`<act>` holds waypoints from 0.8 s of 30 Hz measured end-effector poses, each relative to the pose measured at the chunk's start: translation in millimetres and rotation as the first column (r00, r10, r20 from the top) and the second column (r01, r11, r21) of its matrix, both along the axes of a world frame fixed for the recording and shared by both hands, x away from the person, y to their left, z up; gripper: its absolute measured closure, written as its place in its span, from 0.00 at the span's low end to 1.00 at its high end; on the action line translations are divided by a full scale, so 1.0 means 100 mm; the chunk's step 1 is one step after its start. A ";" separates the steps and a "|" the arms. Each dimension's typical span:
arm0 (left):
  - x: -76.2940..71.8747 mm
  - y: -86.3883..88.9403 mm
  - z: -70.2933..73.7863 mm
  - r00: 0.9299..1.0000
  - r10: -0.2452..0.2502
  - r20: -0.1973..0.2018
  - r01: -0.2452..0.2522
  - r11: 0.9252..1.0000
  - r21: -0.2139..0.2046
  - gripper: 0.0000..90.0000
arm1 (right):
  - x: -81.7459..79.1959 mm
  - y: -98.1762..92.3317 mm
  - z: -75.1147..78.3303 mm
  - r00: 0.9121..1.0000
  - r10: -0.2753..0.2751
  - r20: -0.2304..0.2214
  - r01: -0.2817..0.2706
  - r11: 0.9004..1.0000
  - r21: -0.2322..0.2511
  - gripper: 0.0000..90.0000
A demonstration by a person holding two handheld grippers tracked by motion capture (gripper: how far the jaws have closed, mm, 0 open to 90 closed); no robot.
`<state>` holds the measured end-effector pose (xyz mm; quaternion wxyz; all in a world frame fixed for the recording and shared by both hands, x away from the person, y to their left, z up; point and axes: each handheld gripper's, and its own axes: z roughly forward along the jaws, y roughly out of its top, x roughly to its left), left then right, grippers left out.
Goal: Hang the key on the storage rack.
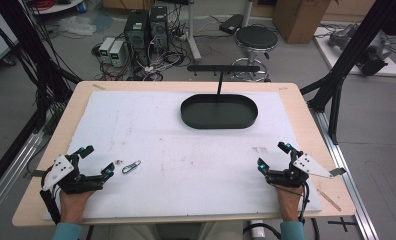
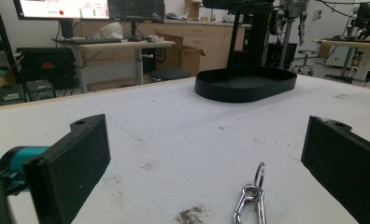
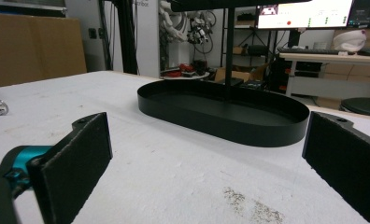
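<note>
White foam mat [image 1: 186, 150] covers the table. Small metal carabiner clip [image 1: 131, 166] lies flat just right of the left gripper [image 1: 97, 160], well short of the black oval tray [image 1: 219, 112]. Looks light, rigid, slippery; pinch mid-body across its width. Long axis points roughly toward the tray. Left gripper and right gripper [image 1: 272, 156] both gape wide, empty.

Clip [image 1: 131, 166] right of left gripper [image 1: 97, 161]; tray [image 1: 219, 111] behind.
</note>
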<state>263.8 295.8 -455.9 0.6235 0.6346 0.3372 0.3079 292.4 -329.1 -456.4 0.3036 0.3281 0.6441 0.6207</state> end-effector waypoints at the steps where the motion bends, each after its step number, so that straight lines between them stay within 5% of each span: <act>1: 0.00 0.00 0.00 1.000 -0.003 -0.006 0.003 1.000 0.008 0.02 | 0.00 0.00 0.00 1.000 0.000 0.000 0.000 1.000 -0.002 0.01; 24: 0.02 0.02 0.01 1.000 0.005 -0.024 -0.006 1.000 -0.015 0.02 | -0.01 0.01 0.00 1.000 -0.005 0.001 0.005 1.000 -0.007 0.01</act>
